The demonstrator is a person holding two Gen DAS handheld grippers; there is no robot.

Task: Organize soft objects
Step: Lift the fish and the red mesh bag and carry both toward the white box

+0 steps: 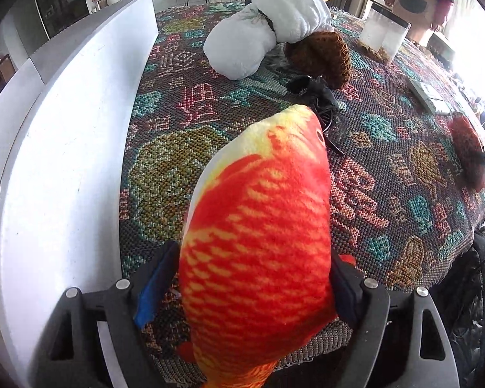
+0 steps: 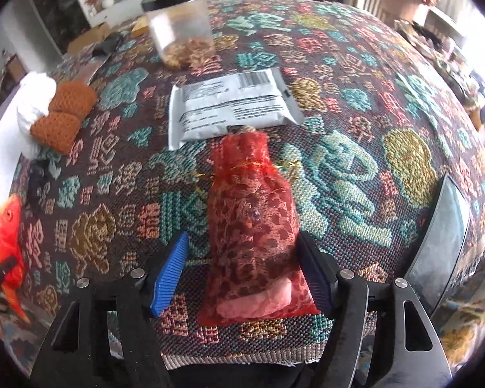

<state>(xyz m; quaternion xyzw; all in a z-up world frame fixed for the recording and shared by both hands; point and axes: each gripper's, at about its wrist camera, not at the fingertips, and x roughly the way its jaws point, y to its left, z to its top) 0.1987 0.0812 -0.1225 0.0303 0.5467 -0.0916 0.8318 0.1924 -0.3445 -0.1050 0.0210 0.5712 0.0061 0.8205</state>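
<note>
Fish plush [image 1: 258,226] is pinched by left hand-held gripper [image 1: 252,278]; red mesh pouch [image 2: 252,226] sits between right hand-held gripper's [image 2: 242,271] spread fingers, best squeezed mid-body.

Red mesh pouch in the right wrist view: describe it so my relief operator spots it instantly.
Start from the patterned woven tablecloth, then find the white printed packet lying flat near its middle. Just in front of it, running back between the right gripper fingers, lies the red mesh pouch. Unlike the packet and the clear jar behind, it is see-through red netting cinched with gold string near its far end.
</note>
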